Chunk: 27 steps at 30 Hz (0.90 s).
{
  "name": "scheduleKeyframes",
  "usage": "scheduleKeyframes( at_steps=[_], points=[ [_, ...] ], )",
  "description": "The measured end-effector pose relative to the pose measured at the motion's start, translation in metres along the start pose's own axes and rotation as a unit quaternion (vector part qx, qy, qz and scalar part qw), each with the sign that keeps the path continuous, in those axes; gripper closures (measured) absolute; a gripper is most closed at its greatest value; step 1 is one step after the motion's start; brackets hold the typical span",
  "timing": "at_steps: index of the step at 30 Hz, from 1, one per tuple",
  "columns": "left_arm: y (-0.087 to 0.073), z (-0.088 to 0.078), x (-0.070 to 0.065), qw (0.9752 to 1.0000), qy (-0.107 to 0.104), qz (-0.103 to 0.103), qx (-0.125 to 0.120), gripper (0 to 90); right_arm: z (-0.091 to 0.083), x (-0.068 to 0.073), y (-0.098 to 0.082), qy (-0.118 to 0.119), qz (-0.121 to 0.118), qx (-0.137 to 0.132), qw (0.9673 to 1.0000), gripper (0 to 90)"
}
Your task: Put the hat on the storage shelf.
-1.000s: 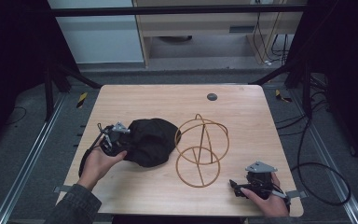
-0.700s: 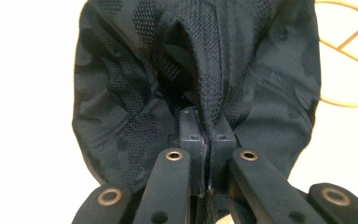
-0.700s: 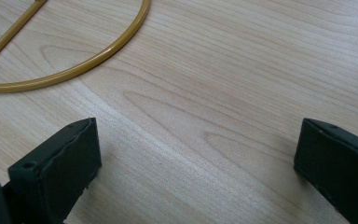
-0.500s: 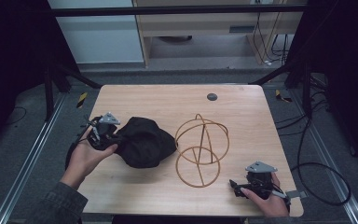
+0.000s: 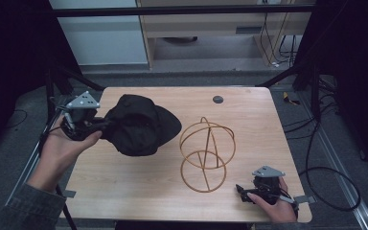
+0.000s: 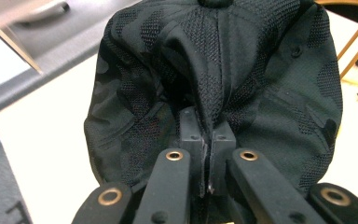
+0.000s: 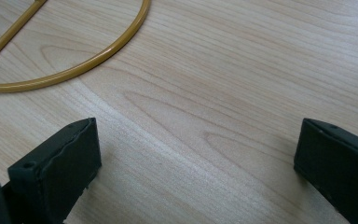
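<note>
wooden table [image 5: 139, 191], small dark disc [image 5: 217, 99]

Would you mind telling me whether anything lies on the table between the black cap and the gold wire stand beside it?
Nothing visible does. The cap, pinched in the left hand-held gripper, and the wire stand have bare table between them.

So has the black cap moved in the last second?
Yes. The black cap, pinched in the left gripper, has gone up the high view, away from the person and off the wire frame, toward the table's far-left corner.
</note>
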<state>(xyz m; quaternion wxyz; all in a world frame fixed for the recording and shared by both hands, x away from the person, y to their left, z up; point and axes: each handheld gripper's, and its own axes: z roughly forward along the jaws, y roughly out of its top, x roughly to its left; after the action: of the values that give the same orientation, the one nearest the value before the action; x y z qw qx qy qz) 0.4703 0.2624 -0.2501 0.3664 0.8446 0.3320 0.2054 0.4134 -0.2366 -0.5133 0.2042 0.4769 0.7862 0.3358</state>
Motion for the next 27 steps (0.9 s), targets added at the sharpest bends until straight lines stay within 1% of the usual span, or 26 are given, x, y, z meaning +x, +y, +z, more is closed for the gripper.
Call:
scheduleKeyframes(
  at_steps=[1,3,4,5,6,7,8,9,10,11,12,14,15,19,20,22,23,24,25,26,27],
  points=[
    [0.006,-0.009,0.000,0.9999,0.008,0.008,-0.011,87.3,0.000,0.000,0.000,0.000,0.000,0.000,1.0000,0.7],
    [0.012,-0.017,-0.001,0.9996,0.016,0.012,-0.019,87.3,0.000,0.000,0.000,0.000,0.000,0.000,1.0000,0.6],
    [0.012,-0.017,-0.001,0.9996,0.016,0.012,-0.019,87.4,0.000,0.000,0.000,0.000,0.000,0.000,1.0000,0.6],
    [0.018,-0.026,-0.004,0.9994,0.015,0.010,-0.029,87.3,0.000,0.000,0.000,0.000,0.000,0.000,1.0000,0.6],
    [0.018,-0.026,-0.004,0.9994,0.015,0.010,-0.029,87.3,0.000,0.000,0.000,0.000,0.000,0.000,1.0000,0.6],
    [0.023,-0.033,-0.005,0.9990,0.017,0.012,-0.040,87.3,0.000,0.000,0.000,0.000,0.000,0.000,1.0000,0.6],
    [0.023,-0.033,-0.005,0.9990,0.017,0.012,-0.040,87.3,0.000,0.000,0.000,0.000,0.000,0.000,1.0000,0.6],
    [0.030,-0.040,-0.007,0.9983,0.018,0.013,-0.054,87.3,0.000,0.000,0.000,0.000,0.000,0.000,1.0000,0.6],
    [0.030,-0.040,-0.007,0.9983,0.018,0.013,-0.054,87.3,0.000,0.000,0.000,-0.001,-0.002,0.000,1.0000,0.6],
    [0.037,-0.045,-0.009,0.9979,0.014,0.013,-0.062,87.4,0.000,0.000,0.000,-0.001,-0.002,0.000,1.0000,0.7],
    [0.037,-0.045,-0.009,0.9979,0.014,0.013,-0.062,87.3,0.000,0.000,0.000,-0.001,-0.002,0.000,1.0000,0.7],
    [0.044,-0.047,-0.012,0.9975,0.012,0.016,-0.068,87.3,0.000,0.000,0.000,-0.001,-0.002,0.000,1.0000,0.7],
    [0.050,-0.048,-0.015,0.9971,0.011,0.023,-0.072,87.4,0.000,0.000,0.000,-0.001,-0.001,0.000,1.0000,0.6],
    [0.066,-0.050,-0.025,0.9962,0.004,0.033,-0.080,87.4,0.000,0.000,0.000,-0.001,-0.001,0.001,1.0000,0.6],
    [0.066,-0.050,-0.025,0.9962,0.004,0.033,-0.080,87.3,0.000,0.000,0.000,-0.001,-0.001,0.000,1.0000,0.6],
    [0.077,-0.047,-0.034,0.9956,-0.005,0.043,-0.083,87.3,0.000,0.000,0.000,-0.001,-0.001,0.000,1.0000,0.7],
    [0.077,-0.047,-0.034,0.9956,-0.005,0.043,-0.083,87.3,0.000,0.000,0.000,-0.001,-0.001,0.001,1.0000,0.7],
    [0.081,-0.045,-0.037,0.9955,-0.009,0.048,-0.082,87.3,0.000,0.000,0.000,-0.001,-0.001,0.001,1.0000,0.7],
    [0.087,-0.042,-0.043,0.9950,-0.015,0.050,-0.086,87.3,0.000,0.000,0.000,-0.001,-0.001,0.000,1.0000,0.6],
    [0.087,-0.042,-0.043,0.9950,-0.015,0.050,-0.086,87.3,0.000,0.000,0.000,-0.001,-0.001,0.000,1.0000,0.7],
    [0.091,-0.040,-0.046,0.9948,-0.020,0.053,-0.085,87.3,0.000,0.000,0.000,-0.001,-0.001,0.000,1.0000,0.7]
  ],
)
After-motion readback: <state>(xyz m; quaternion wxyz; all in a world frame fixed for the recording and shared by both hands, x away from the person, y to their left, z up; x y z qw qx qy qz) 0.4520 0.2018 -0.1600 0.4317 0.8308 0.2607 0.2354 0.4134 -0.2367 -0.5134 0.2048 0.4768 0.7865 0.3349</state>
